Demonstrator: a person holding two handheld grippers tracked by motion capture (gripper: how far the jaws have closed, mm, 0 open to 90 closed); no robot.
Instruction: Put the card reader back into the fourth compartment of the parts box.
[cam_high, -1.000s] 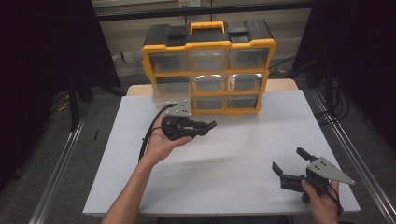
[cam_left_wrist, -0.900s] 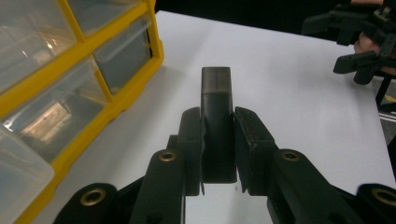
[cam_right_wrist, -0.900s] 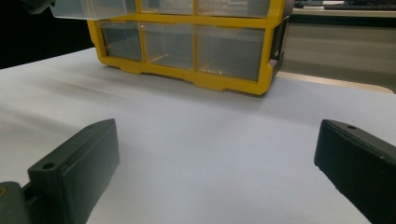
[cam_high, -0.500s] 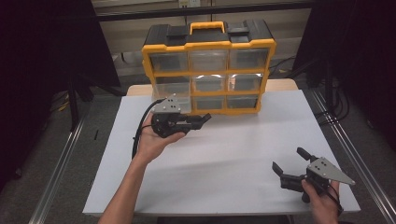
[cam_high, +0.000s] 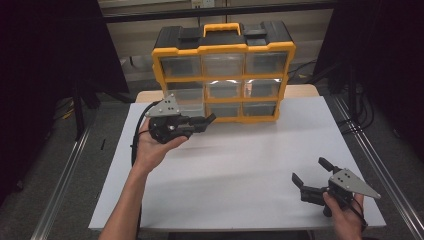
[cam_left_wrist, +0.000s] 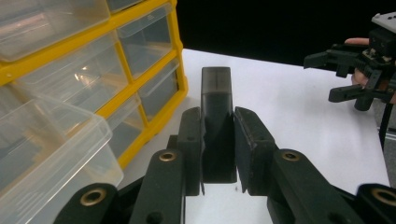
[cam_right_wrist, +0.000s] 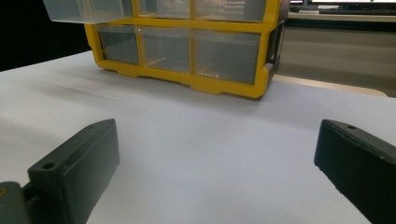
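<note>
My left gripper (cam_high: 201, 122) is held in the air by a hand, in front of the lower left of a yellow and black drawer organizer (cam_high: 223, 46). It is shut on a small dark rectangular block (cam_left_wrist: 215, 88), which sticks out past the fingertips (cam_left_wrist: 190, 126). A clear drawer (cam_left_wrist: 51, 135) juts out of the organizer beside this gripper, also at the top left of the right gripper view (cam_right_wrist: 88, 9). My right gripper (cam_high: 309, 170) rests near the front right corner of the white table (cam_high: 240, 165), open with nothing between its fingers (cam_right_wrist: 74, 163).
The organizer (cam_right_wrist: 187, 79) stands at the back of the table with several clear drawers. A black cable (cam_high: 135, 135) trails from the left gripper along the person's forearm. Metal rails (cam_high: 65, 180) run along both sides of the table.
The left hand has lifted and carried its gripper, still shut on the block, left and back toward the organizer's left side. The right gripper has stayed put.
</note>
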